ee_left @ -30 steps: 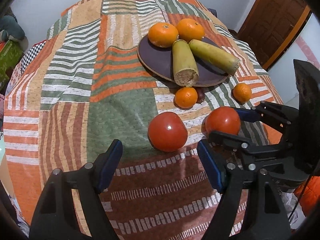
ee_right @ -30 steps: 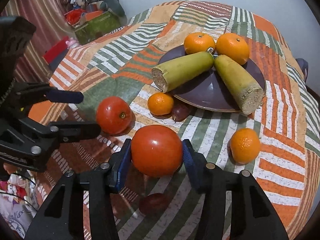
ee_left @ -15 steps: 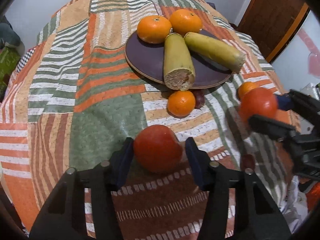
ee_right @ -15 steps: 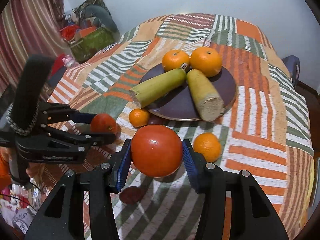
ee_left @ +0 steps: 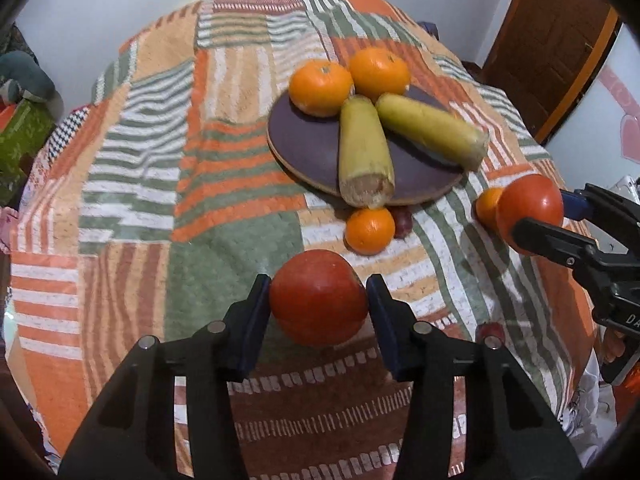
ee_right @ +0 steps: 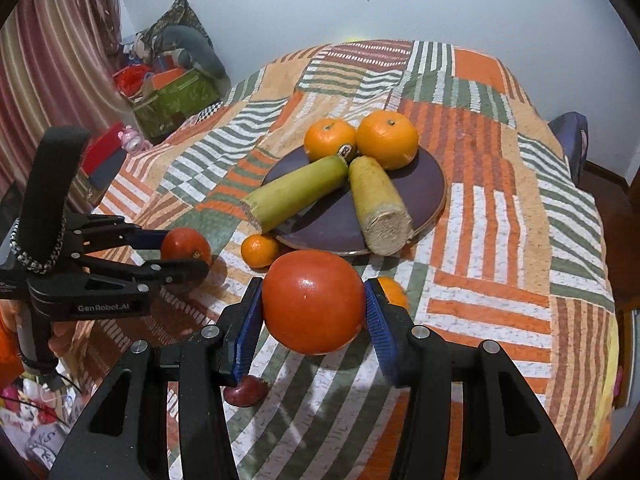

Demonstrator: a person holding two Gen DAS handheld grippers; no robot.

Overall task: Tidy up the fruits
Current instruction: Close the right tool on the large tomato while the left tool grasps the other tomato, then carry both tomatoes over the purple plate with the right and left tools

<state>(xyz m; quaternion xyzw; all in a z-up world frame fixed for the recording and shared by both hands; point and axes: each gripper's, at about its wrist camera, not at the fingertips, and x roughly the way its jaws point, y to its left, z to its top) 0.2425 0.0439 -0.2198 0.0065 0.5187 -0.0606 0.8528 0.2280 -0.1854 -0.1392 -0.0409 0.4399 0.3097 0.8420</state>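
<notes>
Fingers of each gripper clamp a red tomato; the left gripper reads "GenRobot.AI".

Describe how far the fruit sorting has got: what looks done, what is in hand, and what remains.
Done: two large oranges and two yellow-green cut stalks lie on the dark plate. In hand: the left claw grips one tomato and the right claw grips the other tomato, both lifted off the cloth. Left: two small oranges and small dark red fruits lie loose on the cloth.
</notes>
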